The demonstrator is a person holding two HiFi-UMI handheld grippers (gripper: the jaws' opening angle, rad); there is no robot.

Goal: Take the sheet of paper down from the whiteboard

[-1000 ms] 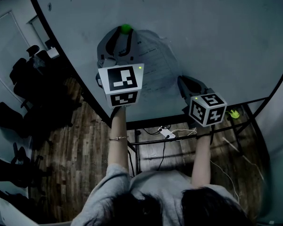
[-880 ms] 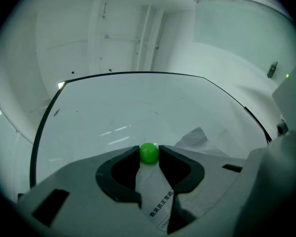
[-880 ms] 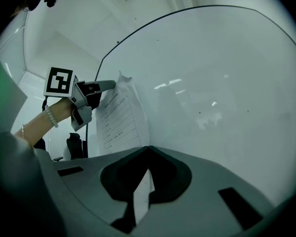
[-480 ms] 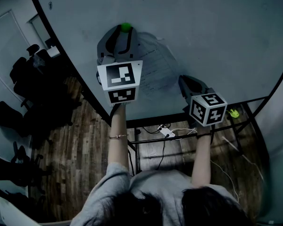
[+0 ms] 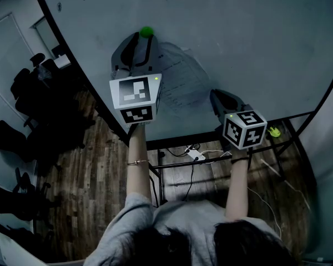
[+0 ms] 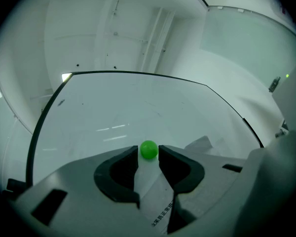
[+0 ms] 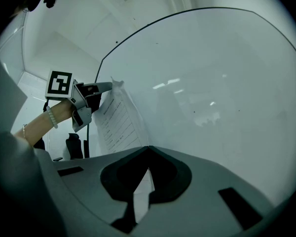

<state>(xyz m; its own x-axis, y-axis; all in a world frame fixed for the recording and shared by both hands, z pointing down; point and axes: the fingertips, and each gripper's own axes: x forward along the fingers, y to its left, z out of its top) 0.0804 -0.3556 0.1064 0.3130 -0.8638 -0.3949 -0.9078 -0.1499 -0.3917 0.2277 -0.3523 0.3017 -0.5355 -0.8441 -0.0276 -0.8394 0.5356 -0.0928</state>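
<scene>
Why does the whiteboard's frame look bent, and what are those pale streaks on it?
Left gripper view: wide-angle lens bows the whiteboard frame, corners go black, streaks are reflected light. Right gripper view: same bowing, brighter glare patches. Head view: dim and bluish, frame curved too.

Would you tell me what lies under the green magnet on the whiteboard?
The top of the sheet lies under the magnet, against the whiteboard. The patch right beneath the magnet is covered.

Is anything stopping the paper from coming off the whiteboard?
Yes: a green magnet pins the top of the sheet of paper to the whiteboard. The left gripper has its fingers round that magnet.
</scene>
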